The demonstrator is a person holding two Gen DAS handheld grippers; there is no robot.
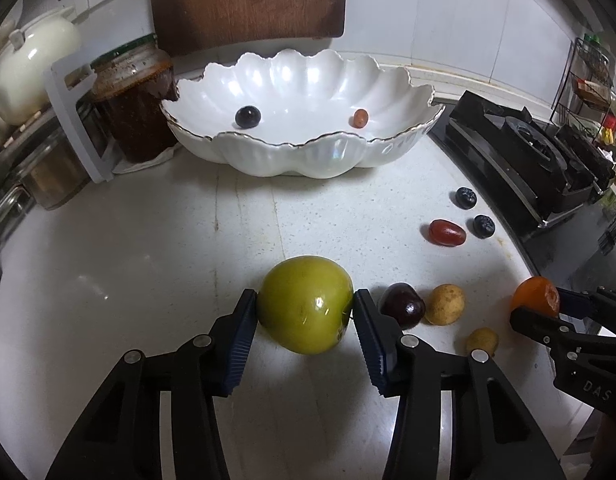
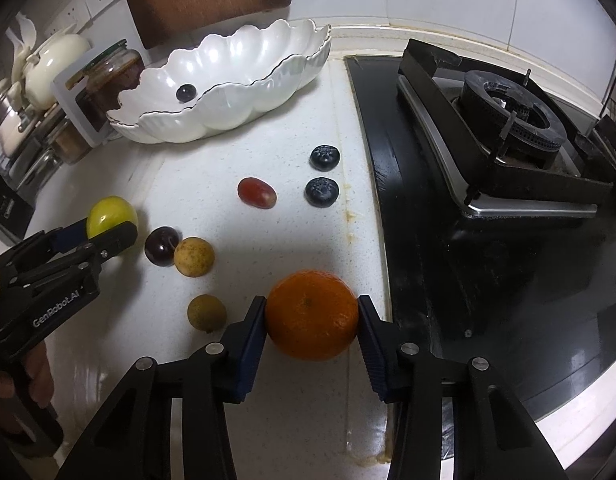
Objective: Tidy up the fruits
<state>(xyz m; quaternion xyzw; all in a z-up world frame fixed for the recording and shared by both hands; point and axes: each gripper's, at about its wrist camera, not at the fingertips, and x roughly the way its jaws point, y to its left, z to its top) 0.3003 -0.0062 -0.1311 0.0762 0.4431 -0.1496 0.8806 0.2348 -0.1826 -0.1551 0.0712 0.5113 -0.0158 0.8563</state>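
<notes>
My left gripper (image 1: 304, 312) is shut on a green apple-like fruit (image 1: 304, 304), also seen in the right wrist view (image 2: 108, 214). My right gripper (image 2: 312, 320) is shut on an orange (image 2: 312, 316), which shows at the right of the left view (image 1: 534, 296). A white scalloped bowl (image 1: 268, 156) at the back holds a dark grape (image 1: 247, 116) and a small reddish fruit (image 1: 361, 118). On the counter lie a dark cherry (image 2: 161, 246), two tan longans (image 2: 194, 256) (image 2: 206, 312), a red grape (image 2: 257, 192) and two blueberries (image 2: 325, 157) (image 2: 321, 191).
A black gas stove (image 2: 508, 128) fills the right side. A jar of dark red paste (image 1: 136, 100), a white teapot (image 1: 32, 68) and a rack stand at the left. A wooden cutting board (image 1: 248, 0) leans on the wall behind the bowl.
</notes>
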